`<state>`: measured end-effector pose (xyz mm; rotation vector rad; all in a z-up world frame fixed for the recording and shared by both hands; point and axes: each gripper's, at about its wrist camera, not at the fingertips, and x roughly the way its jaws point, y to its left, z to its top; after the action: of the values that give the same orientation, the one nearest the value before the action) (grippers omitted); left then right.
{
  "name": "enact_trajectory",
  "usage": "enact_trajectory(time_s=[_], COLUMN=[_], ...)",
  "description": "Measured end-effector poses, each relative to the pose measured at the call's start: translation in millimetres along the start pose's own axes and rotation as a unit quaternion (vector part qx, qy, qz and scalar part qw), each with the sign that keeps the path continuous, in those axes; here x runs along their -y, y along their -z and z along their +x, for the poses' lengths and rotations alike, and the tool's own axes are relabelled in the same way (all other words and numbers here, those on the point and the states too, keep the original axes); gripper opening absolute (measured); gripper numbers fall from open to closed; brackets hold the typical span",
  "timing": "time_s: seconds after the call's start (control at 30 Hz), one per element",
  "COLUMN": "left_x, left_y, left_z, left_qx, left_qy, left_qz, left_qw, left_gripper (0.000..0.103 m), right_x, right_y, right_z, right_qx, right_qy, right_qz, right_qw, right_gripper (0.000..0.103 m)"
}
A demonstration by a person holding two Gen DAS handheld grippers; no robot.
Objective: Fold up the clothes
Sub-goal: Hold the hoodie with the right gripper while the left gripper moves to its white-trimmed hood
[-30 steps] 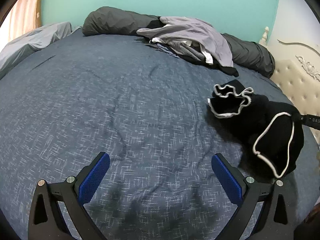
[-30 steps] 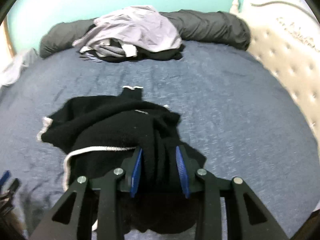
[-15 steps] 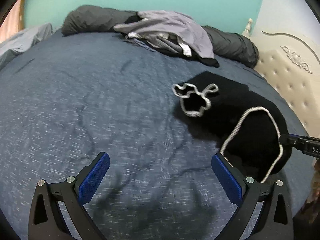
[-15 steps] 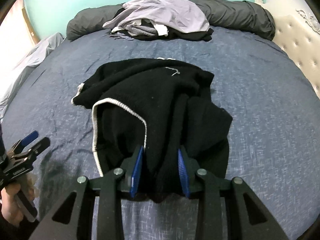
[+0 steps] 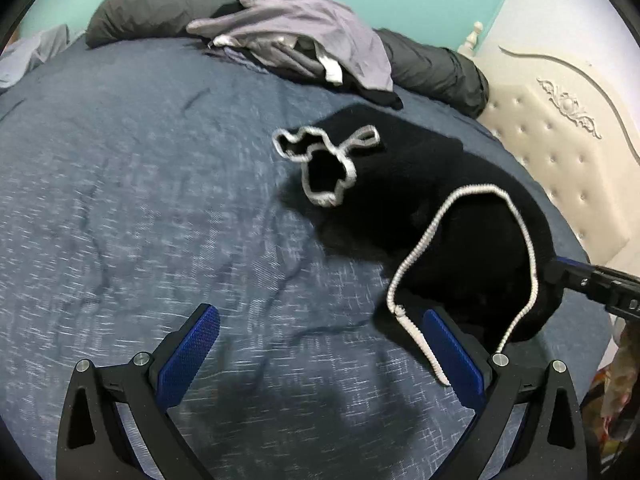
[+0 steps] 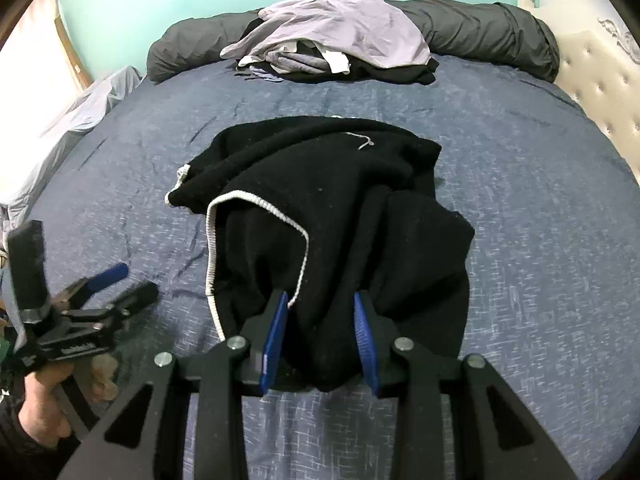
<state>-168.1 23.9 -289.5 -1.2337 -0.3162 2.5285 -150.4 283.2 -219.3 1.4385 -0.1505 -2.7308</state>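
Note:
A black knit garment (image 5: 420,184) with white trim lies crumpled on the blue bedsheet (image 5: 120,200). My right gripper (image 6: 320,300) is shut on a bunched near edge of the garment (image 6: 320,200), low over the bed. My left gripper (image 5: 320,320) stands wide open just left of it, with only sheet between the jaws. The white trimmed edge (image 5: 416,328) crosses in front of its right finger. In the right wrist view the left gripper (image 6: 132,282) shows at the left, held by a hand (image 6: 40,400). The right gripper's fingers (image 5: 592,280) reach in from the right of the left wrist view.
A pile of lilac, grey and black clothes (image 6: 340,36) lies at the far side against a rolled dark grey duvet (image 6: 480,28). A cream tufted headboard (image 5: 560,140) lines the right side. A pale grey sheet (image 6: 80,112) hangs at the left.
The left gripper has moved toward the garment, so its white trim now reaches the right finger. The right gripper, still shut, has sunk with the garment, which now lies spread on the bed.

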Motion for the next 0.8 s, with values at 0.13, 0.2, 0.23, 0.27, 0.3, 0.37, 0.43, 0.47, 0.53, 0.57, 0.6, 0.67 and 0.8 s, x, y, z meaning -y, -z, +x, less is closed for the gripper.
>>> enact_trajectory(time_s=[0.13, 0.2, 0.23, 0.27, 0.3, 0.37, 0.43, 0.47, 0.53, 0.57, 0.6, 0.67, 0.8], left_x=[13, 18, 19, 18, 17, 15, 14, 13, 13, 13, 13, 13, 8], left_y=[2, 3, 4, 4, 4, 4, 5, 6, 7, 8, 9, 10, 13], left_z=[15, 21, 23, 25, 27, 30, 34, 36, 40, 43, 45, 48, 56], left_qx=[-0.010, -0.014, -0.014, -0.016, -0.018, -0.023, -0.027, -0.029, -0.037, -0.041, -0.045, -0.049, -0.061], left_qy=[-0.018, -0.032, -0.031, -0.025, -0.019, -0.009, -0.006, -0.006, -0.002, 0.002, 0.001, 0.002, 0.003], left_qz=[0.027, 0.041, 0.039, 0.033, 0.027, 0.018, 0.018, 0.018, 0.016, 0.014, 0.013, 0.012, -0.004], left_qw=[0.9994, 0.9986, 0.9987, 0.9990, 0.9993, 0.9995, 0.9995, 0.9994, 0.9992, 0.9990, 0.9989, 0.9987, 0.9981], left_gripper=[0.103, 0.103, 0.103, 0.103, 0.103, 0.103, 0.103, 0.103, 0.103, 0.103, 0.103, 0.103, 0.103], right_x=[-1, 0, 1, 3, 5, 5, 5, 5, 5, 4, 4, 4, 5], right_y=[1, 3, 3, 4, 4, 4, 4, 4, 3, 3, 4, 4, 5], right_z=[-2, -3, -3, -3, -3, -3, -3, -3, -3, -3, -2, -2, -2], right_qx=[0.003, 0.004, 0.004, 0.004, 0.005, 0.006, 0.007, 0.007, 0.008, 0.008, 0.008, 0.009, 0.009], right_qy=[-0.003, -0.006, -0.008, -0.011, -0.014, -0.016, -0.019, -0.020, -0.023, -0.024, -0.025, -0.027, -0.028], right_qz=[-0.008, -0.010, -0.008, -0.004, 0.000, 0.002, 0.002, 0.002, 0.002, 0.001, 0.001, 0.001, -0.002], right_qw=[1.000, 1.000, 1.000, 1.000, 1.000, 1.000, 1.000, 1.000, 1.000, 1.000, 1.000, 1.000, 1.000], right_gripper=[0.034, 0.034, 0.034, 0.034, 0.034, 0.034, 0.034, 0.034, 0.034, 0.034, 0.034, 0.034, 0.034])
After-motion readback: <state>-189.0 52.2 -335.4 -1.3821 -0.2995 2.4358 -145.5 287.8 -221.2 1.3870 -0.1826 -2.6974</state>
